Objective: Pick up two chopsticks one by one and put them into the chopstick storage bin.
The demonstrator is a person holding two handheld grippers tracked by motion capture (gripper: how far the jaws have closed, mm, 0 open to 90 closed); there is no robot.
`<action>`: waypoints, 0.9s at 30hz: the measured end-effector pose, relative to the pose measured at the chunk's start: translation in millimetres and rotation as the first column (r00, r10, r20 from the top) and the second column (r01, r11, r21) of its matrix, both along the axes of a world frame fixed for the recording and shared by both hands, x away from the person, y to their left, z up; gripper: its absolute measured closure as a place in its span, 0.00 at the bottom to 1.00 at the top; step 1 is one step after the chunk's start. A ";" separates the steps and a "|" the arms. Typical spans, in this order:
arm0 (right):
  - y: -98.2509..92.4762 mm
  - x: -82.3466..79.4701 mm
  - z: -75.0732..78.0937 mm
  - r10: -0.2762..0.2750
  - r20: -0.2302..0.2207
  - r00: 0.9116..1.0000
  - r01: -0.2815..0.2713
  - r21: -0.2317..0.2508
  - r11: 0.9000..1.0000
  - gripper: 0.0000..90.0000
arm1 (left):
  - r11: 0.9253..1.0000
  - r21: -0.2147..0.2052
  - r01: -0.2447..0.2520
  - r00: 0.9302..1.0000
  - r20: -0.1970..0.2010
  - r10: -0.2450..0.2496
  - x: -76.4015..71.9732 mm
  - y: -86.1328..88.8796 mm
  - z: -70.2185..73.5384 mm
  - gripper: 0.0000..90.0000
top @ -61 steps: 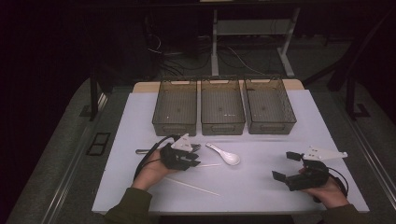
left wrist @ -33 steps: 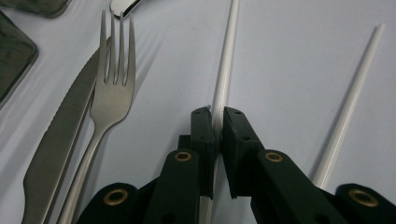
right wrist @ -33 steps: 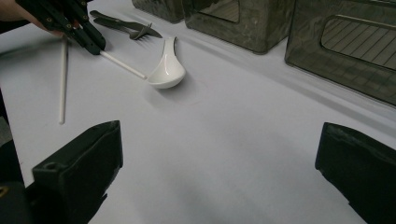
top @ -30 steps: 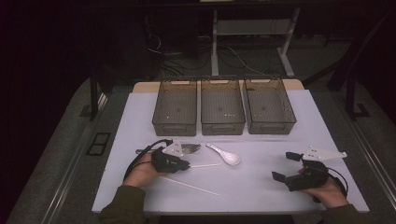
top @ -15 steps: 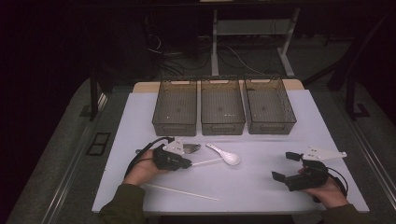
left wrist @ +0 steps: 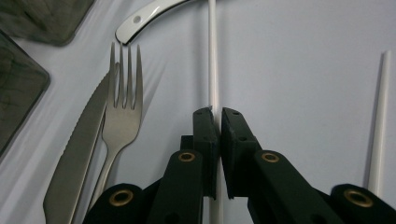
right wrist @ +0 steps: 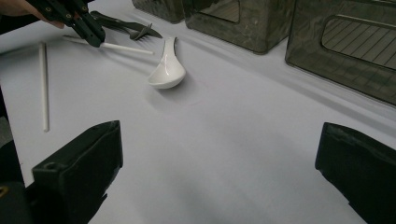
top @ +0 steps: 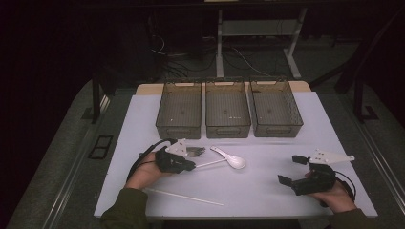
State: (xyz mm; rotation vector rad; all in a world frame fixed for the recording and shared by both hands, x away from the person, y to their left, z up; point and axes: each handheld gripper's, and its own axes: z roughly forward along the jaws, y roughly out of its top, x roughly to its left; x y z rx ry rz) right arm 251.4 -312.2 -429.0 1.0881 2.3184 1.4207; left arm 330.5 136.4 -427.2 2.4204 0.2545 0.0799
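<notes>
Desk (top: 267,191), white-topped, bearing cutlery, two white sticks and three bins. Left gripper (top: 190,165): held in the person's left hand (top: 143,172) near the left part of the desk's middle, jaws pressed together and pinching a thin white chopstick (top: 210,163); in the left gripper view the chopstick (left wrist: 213,56) runs straight up between the two black jaws and on past their tips. The pinched chopstick lies low over the desk surface, its far end pointing toward a white ceramic soup spoon (top: 230,158), which rests bowl-up just beside it, near the desk's centre. Metal fork (top: 195,151) and metal knife (left wrist: 77,149): side by side, touching or nearly so, just beyond the left gripper toward the far edge, fork tines close to the spoon's handle end. Second white chopstick (top: 184,196): flat on the desk near the near edge, left of centre, apart from the gripper. Three dark translucent bins (top: 227,109): in a row along the far edge, close together, no contents seen. Right gripper (top: 295,171): held in the person's right hand (top: 334,195) near the near right corner, jaws spread wide with bare desk between them, as the right gripper view shows; well apart from all cutlery
</notes>
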 end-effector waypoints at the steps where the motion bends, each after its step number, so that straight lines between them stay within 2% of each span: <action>1: 0.0 0.0 0.0 -0.001 0.000 1.000 0.001 0.000 1.000 0.01 | 1.000 0.000 -0.005 1.000 -0.004 0.005 0.3 -0.6 2.2 0.93; 7: -0.3 0.0 0.0 -0.002 0.000 1.000 0.002 0.002 1.000 0.01 | 0.999 0.003 -0.052 0.999 0.008 0.052 -1.0 -4.6 19.6 0.93; 12: -0.4 0.3 -0.1 -0.006 -0.002 1.000 0.006 0.005 1.000 0.01 | 0.995 -0.044 -0.094 0.996 0.005 0.094 -0.4 -8.9 34.9 0.93; 17: -0.9 0.0 0.2 -0.009 0.001 1.000 0.009 0.011 1.000 0.01 | 0.982 -0.113 -0.149 0.989 -0.004 0.149 3.0 -10.9 49.1 0.94; 21: -0.8 -0.2 0.3 -0.007 0.000 1.000 0.007 0.012 1.000 0.01 | 0.973 -0.150 -0.178 0.984 -0.004 0.179 8.5 -10.5 60.2 0.94; 24: -1.0 -0.1 0.2 -0.007 -0.001 1.000 0.007 0.013 1.000 0.01 | 0.969 -0.162 -0.186 0.982 0.000 0.189 12.7 -9.9 66.0 0.94; 27: -1.2 -0.1 0.4 -0.008 -0.001 1.000 0.008 0.015 1.000 0.01 | 0.962 -0.180 -0.205 0.978 0.002 0.209 15.8 -8.5 71.2 0.94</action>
